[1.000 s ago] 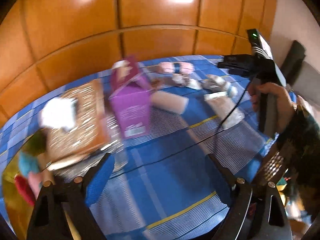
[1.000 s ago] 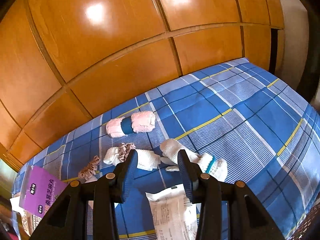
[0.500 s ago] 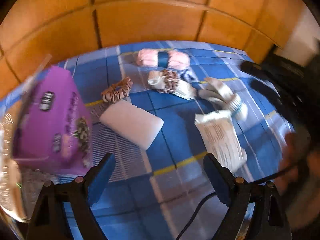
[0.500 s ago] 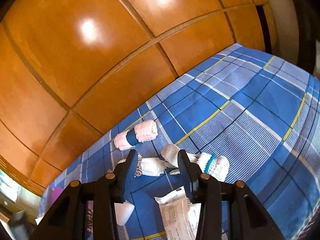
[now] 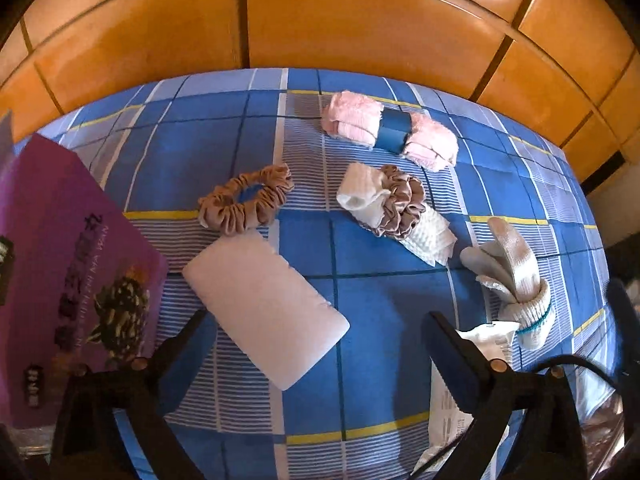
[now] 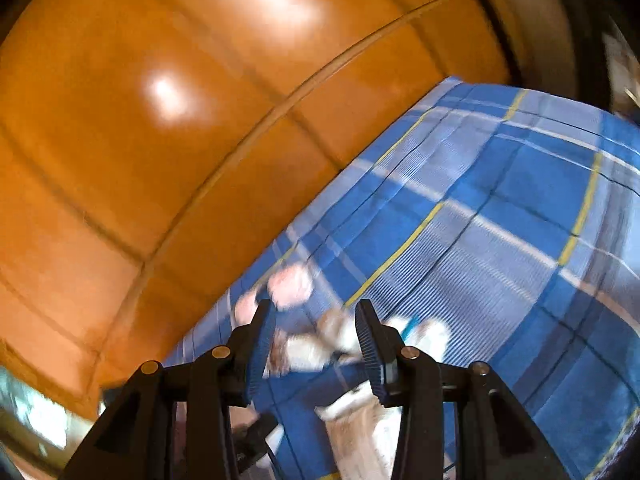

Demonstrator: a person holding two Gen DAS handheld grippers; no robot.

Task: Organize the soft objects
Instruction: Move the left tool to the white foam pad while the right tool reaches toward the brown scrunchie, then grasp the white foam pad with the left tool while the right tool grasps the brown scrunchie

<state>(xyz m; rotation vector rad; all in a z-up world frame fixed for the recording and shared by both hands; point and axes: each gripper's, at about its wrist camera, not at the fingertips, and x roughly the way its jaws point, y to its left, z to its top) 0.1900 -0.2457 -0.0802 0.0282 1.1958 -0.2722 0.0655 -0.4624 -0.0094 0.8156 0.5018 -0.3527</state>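
In the left wrist view, soft items lie on a blue plaid cloth (image 5: 384, 332): a white foam pad (image 5: 264, 312), a tan scrunchie (image 5: 246, 200), a white cloth ringed by a mauve scrunchie (image 5: 394, 212), a pink roll with a blue band (image 5: 390, 132) and a bundled white sock (image 5: 516, 284). My left gripper (image 5: 316, 320) is open and empty just above the foam pad's near end. My right gripper (image 6: 316, 316) is open and empty, held above the cloth; its view is blurred, with the pink roll (image 6: 290, 286) and white socks (image 6: 344, 334) behind the fingers.
A purple carton (image 5: 68, 280) stands at the left of the cloth. A white printed packet (image 5: 480, 376) lies at the near right beside a black cable (image 5: 576, 364). An orange wooden panel wall (image 5: 320, 20) backs the cloth's far edge.
My left gripper swung right and closer to the soft items, now over the foam pad. My right gripper tilted and moved, so its view is blurred. Both stay open.
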